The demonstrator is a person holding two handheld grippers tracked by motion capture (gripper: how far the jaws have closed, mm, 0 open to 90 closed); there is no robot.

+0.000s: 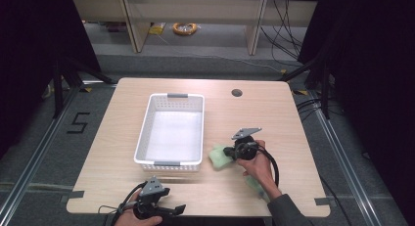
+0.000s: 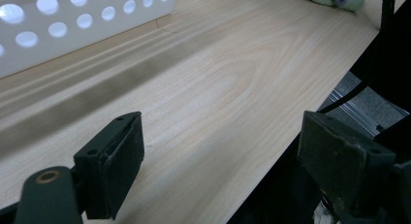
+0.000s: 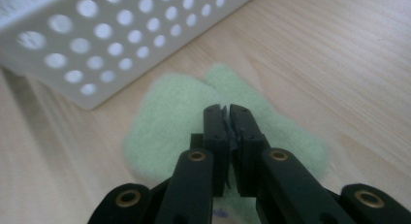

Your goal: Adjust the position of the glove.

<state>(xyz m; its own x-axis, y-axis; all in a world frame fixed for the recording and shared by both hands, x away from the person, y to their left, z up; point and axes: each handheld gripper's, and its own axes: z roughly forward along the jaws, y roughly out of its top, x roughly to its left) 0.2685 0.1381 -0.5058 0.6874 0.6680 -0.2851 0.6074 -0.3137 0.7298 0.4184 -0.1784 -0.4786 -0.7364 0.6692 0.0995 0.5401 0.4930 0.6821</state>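
I count one white perforated basket (image 1: 170, 131) on my tabletop (image 1: 274, 118). There are two pale green fuzzy cloth pieces: one (image 1: 219, 156) beside the basket, another (image 1: 255, 185) nearer me. I have two hand-held grippers, left (image 1: 169, 210) and right (image 1: 228, 150).

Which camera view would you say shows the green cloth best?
The right gripper view: the green cloth spreads beneath the shut right gripper. The high view shows it small beside the basket; the left gripper view catches its edge.
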